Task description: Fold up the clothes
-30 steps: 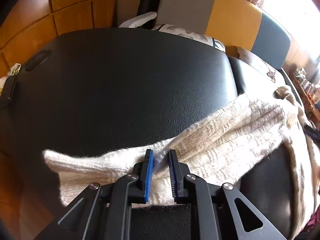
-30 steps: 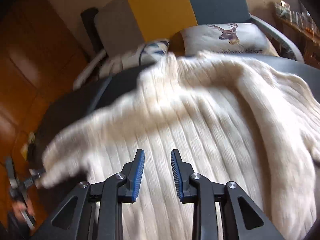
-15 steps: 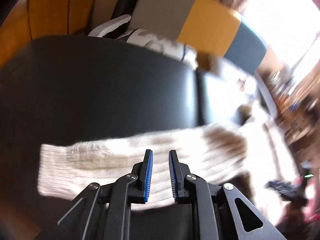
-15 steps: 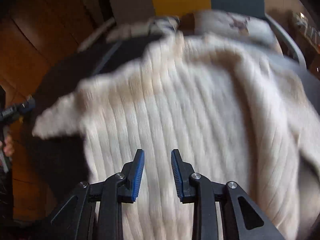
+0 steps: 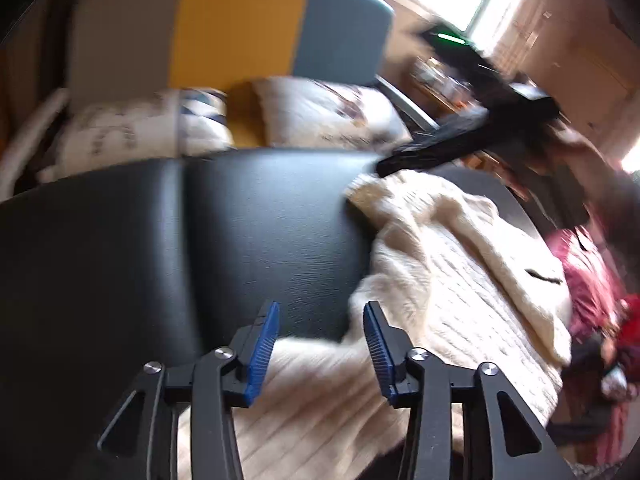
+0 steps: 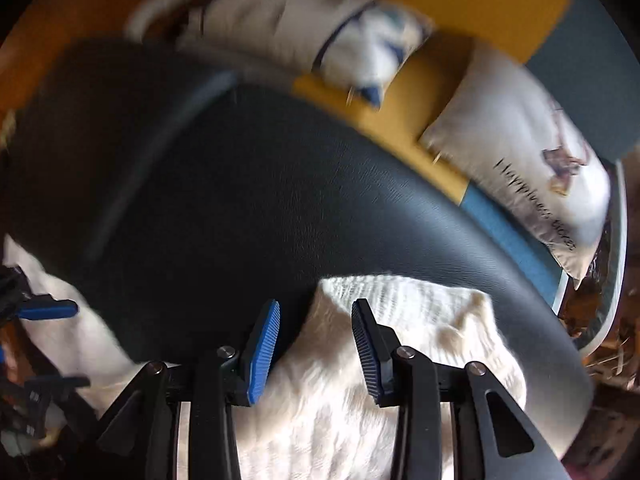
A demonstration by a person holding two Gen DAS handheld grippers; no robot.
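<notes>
A cream knit sweater (image 5: 460, 280) lies bunched on the right part of a black leather surface (image 5: 200, 240). My left gripper (image 5: 322, 340) hovers over the sweater's near edge. Its jaws are opening and nothing is pressed between the blue pads. In the right wrist view, my right gripper (image 6: 316, 340) points down over a folded corner of the sweater (image 6: 400, 340). Its jaws are opening too. A ridge of knit rises into the gap, but the pads stand clear of it. One of the left gripper's fingers (image 6: 44, 310) shows at the left edge.
Two printed pillows (image 5: 332, 112) lie against a grey, yellow and blue chair back (image 5: 240, 20) behind the leather surface (image 6: 280, 200). Red cloth (image 5: 588, 276) lies off its right side. Both views are blurred by motion.
My left gripper let go of the sleeve it pinched and swung right, its jaws widening. The right gripper swept across to the sweater's far corner and widened. The sweater is now gathered on the right.
</notes>
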